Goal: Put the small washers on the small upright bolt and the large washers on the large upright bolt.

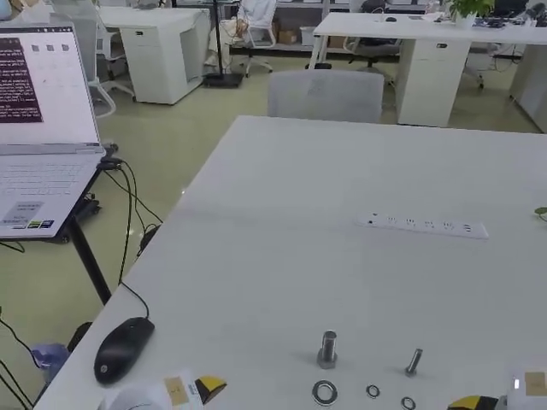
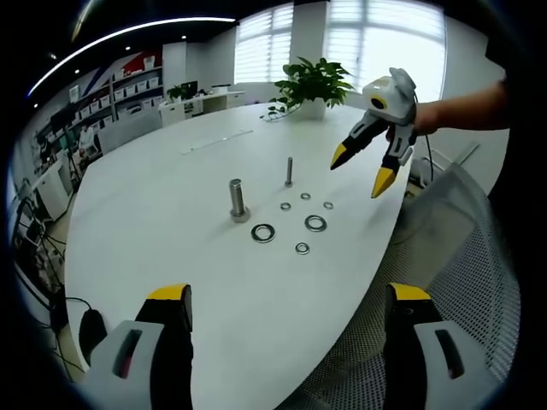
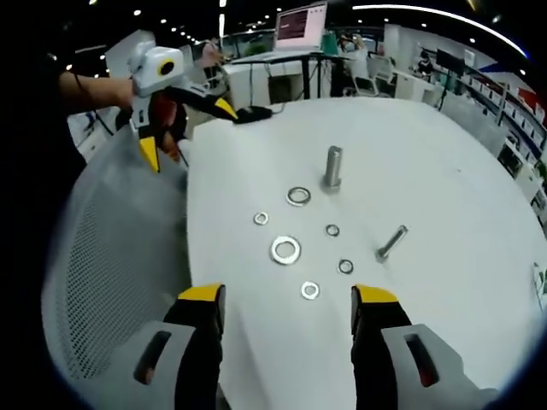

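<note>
Small washers (image 1: 373,391) barely legible at head view's edge — left hand-held gripper (image 2: 288,292), right hand-held gripper (image 3: 289,292) wide, empty

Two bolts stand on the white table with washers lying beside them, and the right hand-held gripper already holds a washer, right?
Not quite. The left gripper view shows the right hand-held gripper open and holding nothing. The large bolt and small bolt do stand on the white table, with the washers lying beside them.

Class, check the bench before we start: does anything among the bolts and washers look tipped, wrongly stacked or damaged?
Nothing stands out. The large bolt and the small bolt both stand upright, and the six washers lie flat and apart on the table.
</note>
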